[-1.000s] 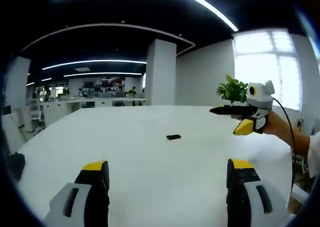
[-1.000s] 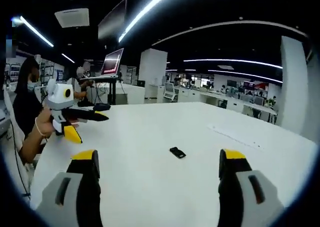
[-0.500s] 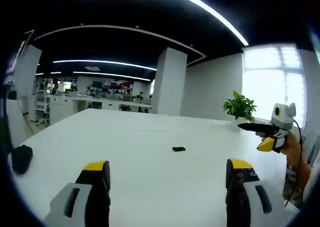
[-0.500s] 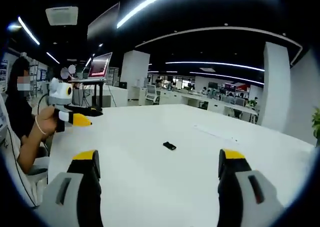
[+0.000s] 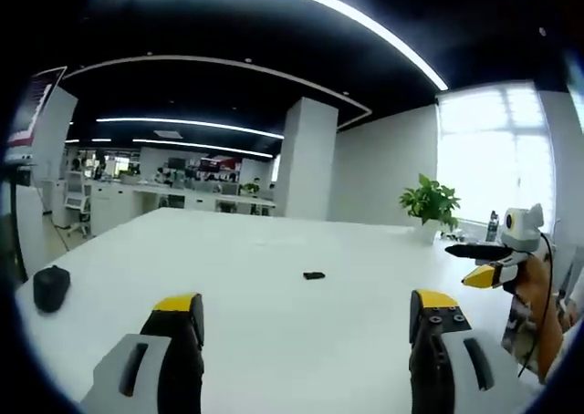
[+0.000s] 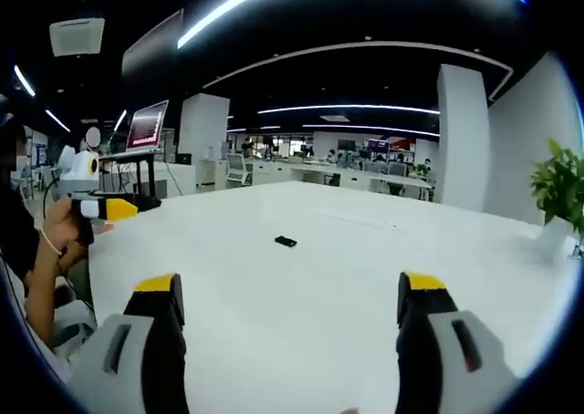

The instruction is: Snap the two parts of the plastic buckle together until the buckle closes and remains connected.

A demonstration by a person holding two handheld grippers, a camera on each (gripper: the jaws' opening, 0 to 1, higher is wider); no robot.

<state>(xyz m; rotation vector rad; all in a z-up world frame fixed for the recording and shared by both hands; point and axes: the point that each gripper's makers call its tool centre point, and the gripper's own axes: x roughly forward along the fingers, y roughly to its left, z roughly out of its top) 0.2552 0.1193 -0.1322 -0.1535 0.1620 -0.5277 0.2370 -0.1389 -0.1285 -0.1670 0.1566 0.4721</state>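
Grey gripper (image 5: pixel 306 359) fingers (image 5: pixel 173 341) (black inside) carry yellow tips.

buckle (image 6: pixel 286 242) on white table (image 6: pixel 301 286), right gripper (image 6: pixel 290 332) open

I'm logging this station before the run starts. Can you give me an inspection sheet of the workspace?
Surface: white table, bare around the centre.
Job's things: small black buckle lying mid-table, state too small to tell.
Clutter: black object near the table's edge.
Grippers: left gripper and right gripper open, empty, well short of the buckle.
Cables: thin black cable trailing from the right gripper.
Surroundings: potted plant, open office, laptop on stand.
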